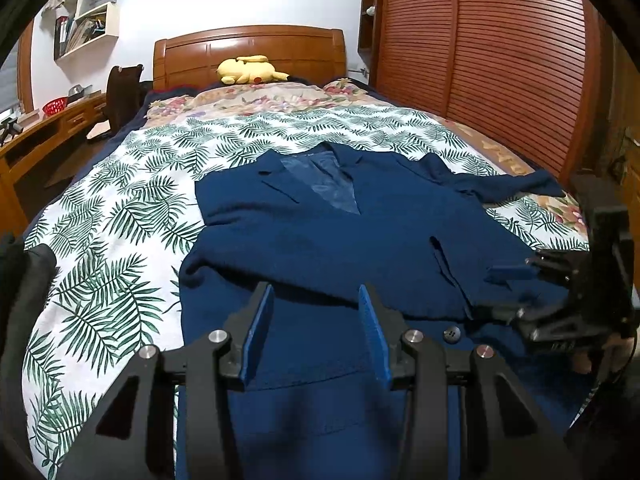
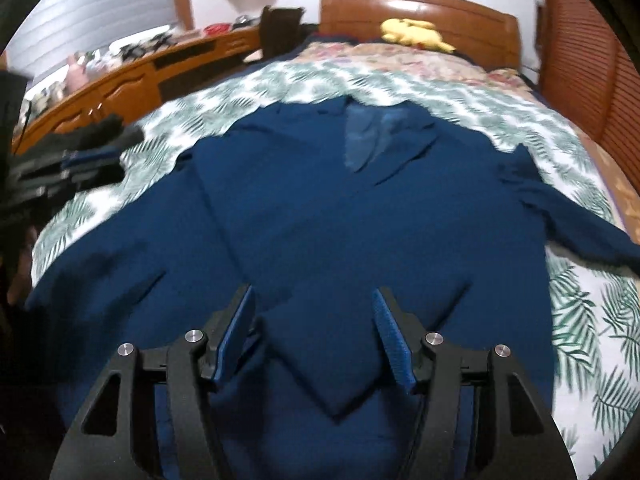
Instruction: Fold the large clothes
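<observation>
Navy blazer (image 1: 320,240) flat on leaf-print bedspread (image 1: 120,220); no legible writing

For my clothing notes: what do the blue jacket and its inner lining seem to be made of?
Jacket: looks like matte, slightly fuzzy woven cloth, maybe a wool blend; it shows no shine. Lining at the open collar: smoother and faintly glossy, probably a synthetic satin.

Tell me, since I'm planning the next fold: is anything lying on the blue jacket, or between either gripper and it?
Nothing visible. The blue jacket lies bare on the bedspread; left gripper and right gripper hang open directly over its cloth.
</observation>
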`<state>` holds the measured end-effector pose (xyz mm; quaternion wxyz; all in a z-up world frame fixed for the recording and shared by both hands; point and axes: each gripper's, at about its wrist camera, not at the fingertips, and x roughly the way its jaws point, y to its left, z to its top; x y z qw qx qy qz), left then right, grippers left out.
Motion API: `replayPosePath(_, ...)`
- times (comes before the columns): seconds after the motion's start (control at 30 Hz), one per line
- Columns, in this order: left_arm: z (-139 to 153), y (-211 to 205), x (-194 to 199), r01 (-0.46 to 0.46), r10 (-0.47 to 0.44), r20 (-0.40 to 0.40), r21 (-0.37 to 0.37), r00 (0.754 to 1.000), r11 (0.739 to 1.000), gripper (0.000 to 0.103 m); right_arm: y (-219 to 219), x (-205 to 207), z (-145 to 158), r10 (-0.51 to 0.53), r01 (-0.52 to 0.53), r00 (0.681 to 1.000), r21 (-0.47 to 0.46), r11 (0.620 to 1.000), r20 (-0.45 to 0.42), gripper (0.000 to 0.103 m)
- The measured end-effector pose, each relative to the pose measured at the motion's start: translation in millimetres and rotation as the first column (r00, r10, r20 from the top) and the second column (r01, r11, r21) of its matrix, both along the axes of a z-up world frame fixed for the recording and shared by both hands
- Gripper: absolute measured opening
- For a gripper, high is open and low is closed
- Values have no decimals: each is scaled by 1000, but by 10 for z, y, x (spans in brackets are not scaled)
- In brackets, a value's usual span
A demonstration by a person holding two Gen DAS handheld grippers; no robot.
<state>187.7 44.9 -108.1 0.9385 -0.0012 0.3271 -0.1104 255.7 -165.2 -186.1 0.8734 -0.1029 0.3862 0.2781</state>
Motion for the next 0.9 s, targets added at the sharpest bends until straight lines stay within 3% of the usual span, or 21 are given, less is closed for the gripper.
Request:
replayPosePath(0.27, -10, -45, -9, 14, -14, -3, 4, 1000, 1000, 43, 46, 33, -183, 8, -10, 1000, -93, 996, -23, 60)
replayPosePath(0.33, -4, -69, -11, 20, -20, -1, 1, 1000, 1000, 43, 29, 26, -191, 14, -17, 1000, -98, 995, -25, 32)
replayPosePath(0.4, 6, -90, -12, 26, -26, 2, -5, 1000, 1000, 43, -4, 6, -166, 9, -10, 1000, -107, 994, -4, 15)
replayPosePath(0.43, 13, -106, -15, 30, -30, 4, -8, 1000, 1000, 43, -38, -7, -141, 2, -2, 1000, -102, 995, 5, 12)
replayPosePath(0.63, 69, -218, -48, 57, -56, 24, -14, 998, 998, 43, -390, -163, 27, -122, 122, 991, -4, 992, 54, 11)
replayPosePath(0.9, 87, -330, -71, 85, -85, 29, -17, 996, 996, 43, -762, -336, 45, -250, 252, 966, -22, 967, 72, 11)
